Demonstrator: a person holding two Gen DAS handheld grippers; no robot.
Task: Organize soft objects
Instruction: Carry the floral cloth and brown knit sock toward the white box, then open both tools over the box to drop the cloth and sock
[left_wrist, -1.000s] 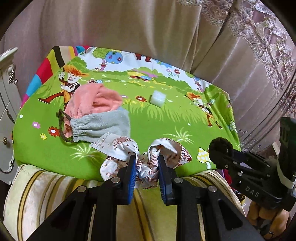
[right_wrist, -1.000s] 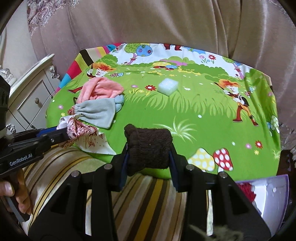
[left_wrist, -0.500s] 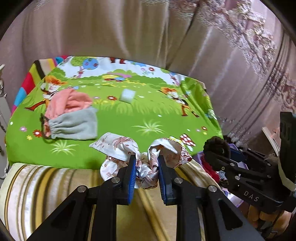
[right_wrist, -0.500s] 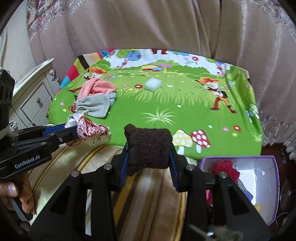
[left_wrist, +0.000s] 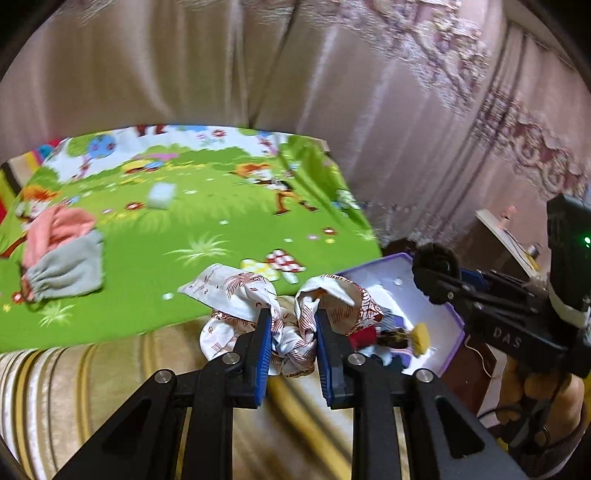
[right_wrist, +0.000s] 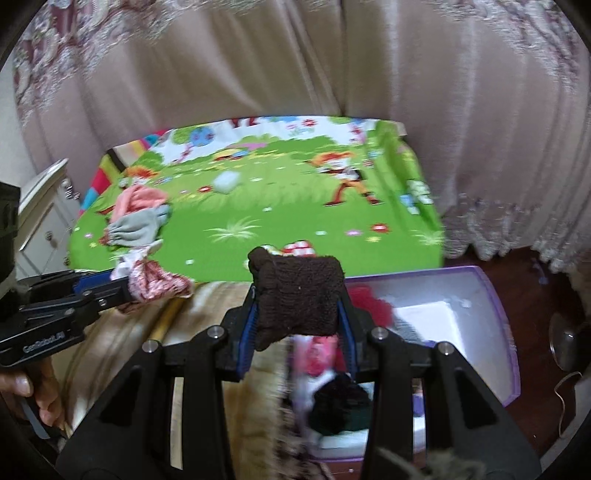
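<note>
My left gripper is shut on a white cloth with a red-brown print, which bunches out on both sides of the blue pads; the same cloth shows in the right wrist view. A dark brown knitted piece fills my right gripper, which is shut on it above a purple box. That box has a white inside and holds several soft items. On the green cartoon sheet lie a pink cloth, a grey drawstring pouch and a small white sponge.
Beige curtains hang behind the bed. A striped cream cushion lies under my left gripper. A white nightstand stands at the left. A person's hand holds the left gripper's handle. Dark wooden floor surrounds the box.
Both grippers have swung to the right with their cloths, away from the sheet. The purple box has come into view below them. The grips are unchanged.
</note>
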